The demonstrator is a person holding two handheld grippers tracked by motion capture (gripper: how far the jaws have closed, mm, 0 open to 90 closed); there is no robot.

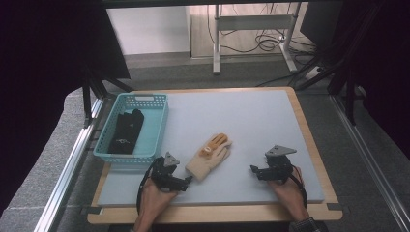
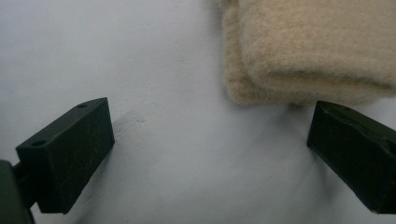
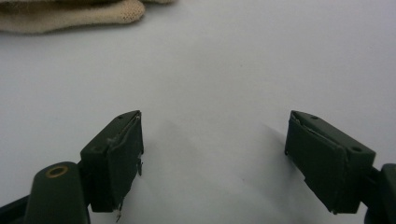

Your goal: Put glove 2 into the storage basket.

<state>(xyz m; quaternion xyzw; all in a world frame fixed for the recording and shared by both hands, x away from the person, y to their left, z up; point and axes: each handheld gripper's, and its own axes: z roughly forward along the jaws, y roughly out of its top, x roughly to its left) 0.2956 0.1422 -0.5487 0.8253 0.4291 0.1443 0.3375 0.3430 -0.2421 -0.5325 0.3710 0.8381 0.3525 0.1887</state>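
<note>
Two hand-held grippers gape empty: left hand-held gripper [image 1: 185,181] just beside the beige glove's [image 1: 209,157] cuff, right hand-held gripper [image 1: 255,170] well apart. Best pinch the cuff squarely.

The bench [image 1: 309,130] is a wooden board with a pale grey-blue mat [image 1: 251,125] laid over most of its top, so bare wood shows as a rim along the far, right and near edges. On the mat a turquoise plastic basket [image 1: 157,126] stands at the far left corner with a black glove [image 1: 126,131] inside it, and a cream glove [image 1: 209,157] with orange fingertips lies flat near the middle of the near half, its cuff toward the near edge and its fingers pointing away and to the right
</note>
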